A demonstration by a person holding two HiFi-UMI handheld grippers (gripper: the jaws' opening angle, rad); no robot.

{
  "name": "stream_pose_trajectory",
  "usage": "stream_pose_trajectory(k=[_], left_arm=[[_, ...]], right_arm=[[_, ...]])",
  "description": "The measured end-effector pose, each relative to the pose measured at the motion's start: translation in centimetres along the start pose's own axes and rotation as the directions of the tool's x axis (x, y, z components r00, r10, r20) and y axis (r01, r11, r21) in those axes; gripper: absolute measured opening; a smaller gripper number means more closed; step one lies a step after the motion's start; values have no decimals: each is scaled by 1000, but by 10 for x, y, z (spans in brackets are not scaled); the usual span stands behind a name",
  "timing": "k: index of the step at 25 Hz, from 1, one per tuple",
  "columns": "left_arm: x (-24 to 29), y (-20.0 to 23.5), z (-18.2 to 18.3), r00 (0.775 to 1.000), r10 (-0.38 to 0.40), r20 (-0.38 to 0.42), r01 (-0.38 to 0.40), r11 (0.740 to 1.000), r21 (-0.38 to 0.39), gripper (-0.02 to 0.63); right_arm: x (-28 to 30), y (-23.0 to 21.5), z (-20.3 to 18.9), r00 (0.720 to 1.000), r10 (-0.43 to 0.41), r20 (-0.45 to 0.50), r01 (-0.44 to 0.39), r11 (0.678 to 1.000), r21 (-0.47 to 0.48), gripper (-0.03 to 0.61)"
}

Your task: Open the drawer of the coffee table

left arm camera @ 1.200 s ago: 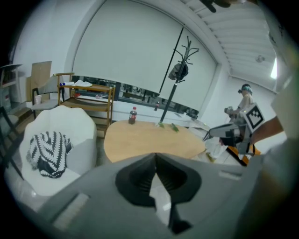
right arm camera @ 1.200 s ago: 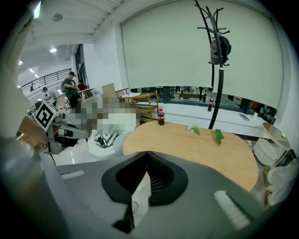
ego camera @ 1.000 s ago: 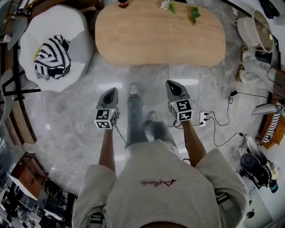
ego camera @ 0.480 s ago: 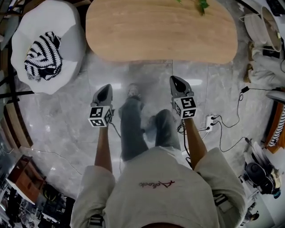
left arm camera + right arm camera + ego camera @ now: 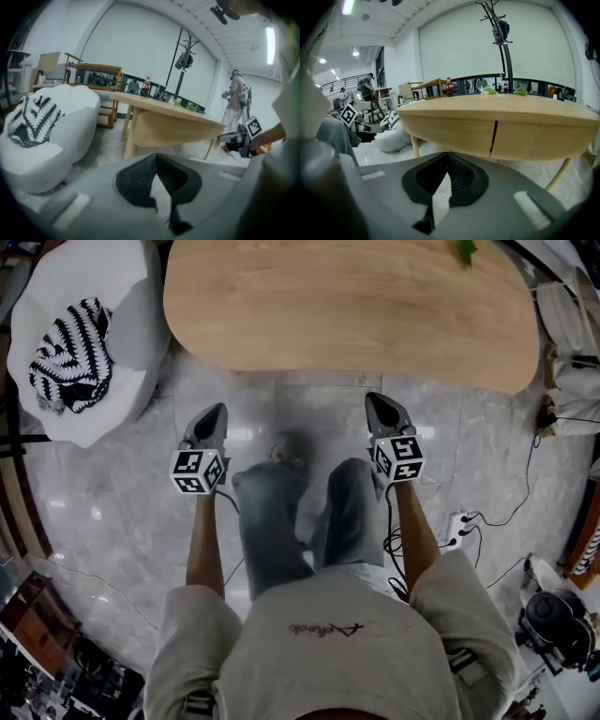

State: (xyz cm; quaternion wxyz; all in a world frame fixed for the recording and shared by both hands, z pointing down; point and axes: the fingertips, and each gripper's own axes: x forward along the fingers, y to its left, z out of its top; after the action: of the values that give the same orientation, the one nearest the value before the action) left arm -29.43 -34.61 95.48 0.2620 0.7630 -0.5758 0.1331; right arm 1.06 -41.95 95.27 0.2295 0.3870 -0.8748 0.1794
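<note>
The oval wooden coffee table [image 5: 347, 306] fills the top of the head view. Both grippers hang over the marble floor just short of its near edge. My left gripper [image 5: 214, 412] is shut and empty, and so is my right gripper [image 5: 379, 401]. In the right gripper view the shut gripper [image 5: 448, 154] points at the table's side panel, where a dark vertical seam [image 5: 492, 136] marks a drawer front [image 5: 534, 138]. The left gripper [image 5: 155, 156] faces the table's left end [image 5: 164, 129]. Neither gripper touches the table.
A white beanbag [image 5: 84, 343] with a striped cloth [image 5: 66, 357] sits left of the table. A power strip with cables [image 5: 459, 526] lies on the floor at the right. A cola bottle [image 5: 449, 86] and green sprigs [image 5: 520, 91] stand on the tabletop. The person's knees [image 5: 309, 512] are between the grippers.
Both grippers have sunk towards the floor and come nearer the table's edge. The person has crouched, and the table now looks larger and closer. The jaws stayed shut.
</note>
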Motion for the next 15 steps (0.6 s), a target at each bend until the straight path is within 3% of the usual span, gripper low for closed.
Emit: stream_pose_trajectory(k=[8, 15], left_arm=[[63, 24, -52, 990, -60, 126, 67, 996, -50, 3], [87, 20, -63, 969, -132, 209, 151, 985, -77, 3]], right_arm=[[59, -28, -61, 993, 60, 103, -65, 997, 43, 5], [74, -34, -76, 974, 110, 200, -129, 988, 88, 5]])
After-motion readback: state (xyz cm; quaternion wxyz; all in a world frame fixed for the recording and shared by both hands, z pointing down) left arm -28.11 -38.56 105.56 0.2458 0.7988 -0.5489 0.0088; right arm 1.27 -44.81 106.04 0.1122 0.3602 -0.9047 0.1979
